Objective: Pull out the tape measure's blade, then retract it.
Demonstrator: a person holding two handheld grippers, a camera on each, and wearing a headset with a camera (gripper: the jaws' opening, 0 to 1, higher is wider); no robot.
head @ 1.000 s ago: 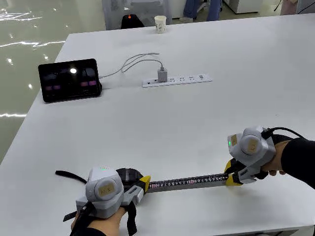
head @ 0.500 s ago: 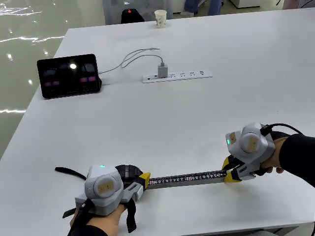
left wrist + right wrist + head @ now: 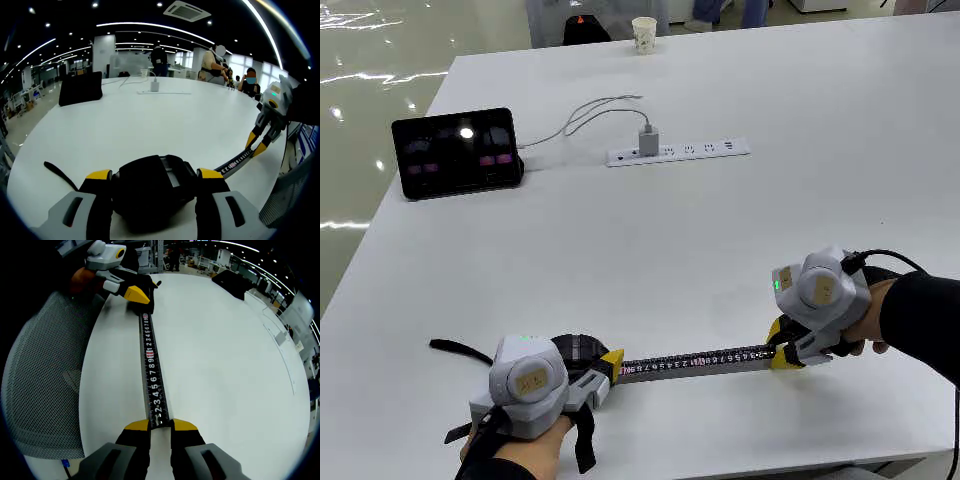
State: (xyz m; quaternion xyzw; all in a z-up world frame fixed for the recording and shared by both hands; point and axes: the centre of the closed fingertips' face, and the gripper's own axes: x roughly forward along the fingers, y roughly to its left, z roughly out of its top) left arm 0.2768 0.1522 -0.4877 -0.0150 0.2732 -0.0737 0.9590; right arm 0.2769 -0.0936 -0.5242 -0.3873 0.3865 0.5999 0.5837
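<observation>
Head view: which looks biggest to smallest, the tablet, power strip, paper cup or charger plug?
1. tablet
2. power strip, long but thin
3. paper cup and charger plug look alike; the cup sits farther away, so unranked

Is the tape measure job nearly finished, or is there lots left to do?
About halfway, I'd say. Done: the blade is pulled out along the table, numbers showing. In hand: the left gripper clamps the tape measure, and the right gripper pinches the blade's end. Left: letting the blade slide back inside.
</observation>
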